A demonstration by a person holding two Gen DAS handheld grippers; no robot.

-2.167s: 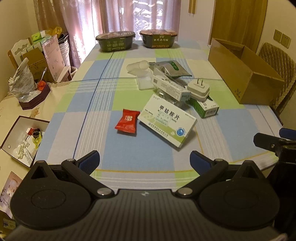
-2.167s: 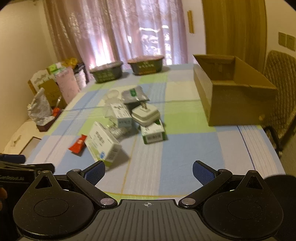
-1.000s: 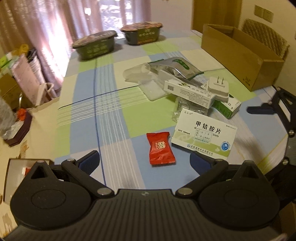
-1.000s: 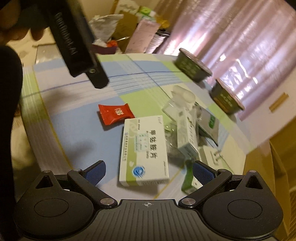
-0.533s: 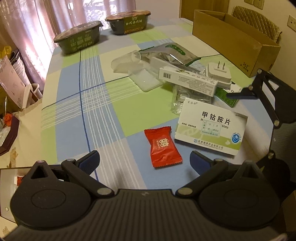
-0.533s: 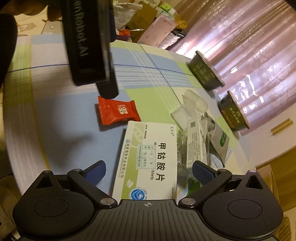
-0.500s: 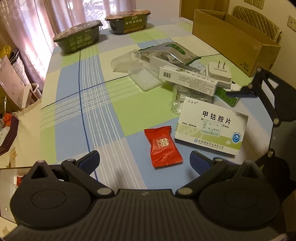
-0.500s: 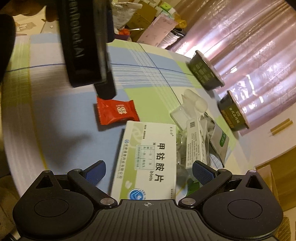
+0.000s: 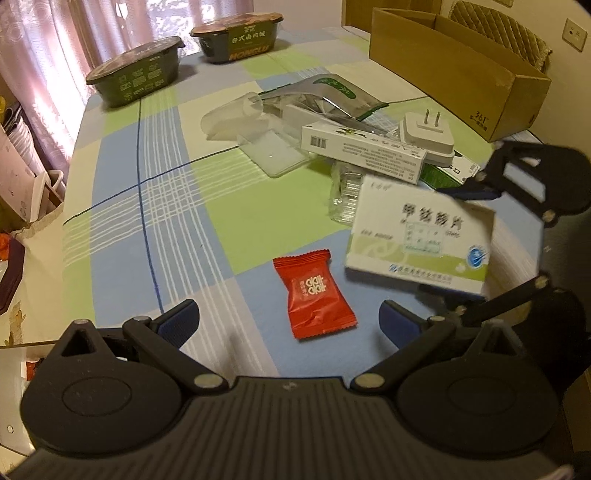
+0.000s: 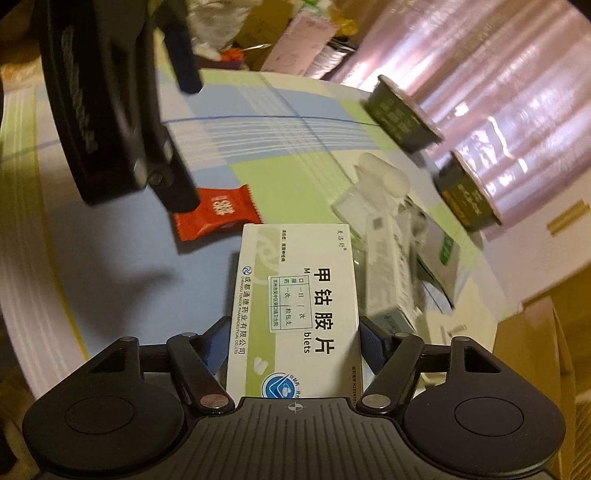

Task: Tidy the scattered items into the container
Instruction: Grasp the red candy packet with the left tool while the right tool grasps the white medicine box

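Note:
My right gripper [image 10: 295, 347] is shut on a white and green medicine box [image 10: 295, 295], gripping it by its two long sides. In the left wrist view that box [image 9: 421, 240] is blurred by motion and casts a shadow on the cloth. A red candy packet [image 9: 314, 295] lies flat between the fingers of my open left gripper [image 9: 288, 325], just ahead of the tips. The open cardboard box [image 9: 454, 62] stands at the far right. A pile holds a long white box [image 9: 364, 151], a plug adapter [image 9: 428, 136], a silver pouch [image 9: 325, 96] and a clear cup [image 9: 236, 118].
Two dark noodle bowls [image 9: 136, 74] [image 9: 236, 31] stand at the far edge by the curtain. A chair [image 9: 495, 29] stands behind the cardboard box. Cluttered boxes and bags sit on a side surface left of the table [image 9: 14, 177]. Checked cloth [image 9: 155, 221] shows on the left.
My right gripper has shut on the medicine box, and the box has started to move. The left gripper has come closer to the red candy packet, still open.

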